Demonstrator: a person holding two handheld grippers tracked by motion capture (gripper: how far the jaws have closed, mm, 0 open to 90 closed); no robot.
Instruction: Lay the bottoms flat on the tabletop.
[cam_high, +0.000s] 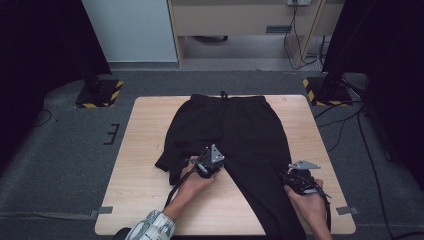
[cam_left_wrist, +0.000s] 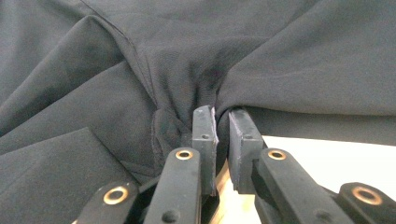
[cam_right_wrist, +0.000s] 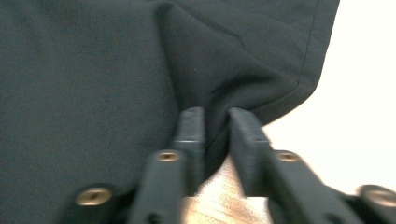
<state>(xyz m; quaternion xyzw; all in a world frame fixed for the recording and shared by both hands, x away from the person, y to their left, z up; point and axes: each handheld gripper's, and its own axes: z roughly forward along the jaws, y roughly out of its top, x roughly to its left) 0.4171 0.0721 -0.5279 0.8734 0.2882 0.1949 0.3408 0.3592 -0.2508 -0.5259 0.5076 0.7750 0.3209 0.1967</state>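
Black trousers (cam_high: 235, 135) spread flat; left gripper (cam_left_wrist: 222, 122) pinches the crotch fabric, right gripper (cam_right_wrist: 215, 122) the outer leg seam (probably for folding).

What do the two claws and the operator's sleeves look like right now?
Both claws, left and right, are black, each topped by a grey three-cornered plate, with black cables trailing back. Their jaws carry brass-coloured rivets. The left forearm wears a light patterned sleeve.

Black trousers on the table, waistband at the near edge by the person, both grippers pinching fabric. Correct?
Not quite. The black trousers lie on the table with the waistband at the far edge, as the high view shows. The left gripper and right gripper do each pinch fabric.
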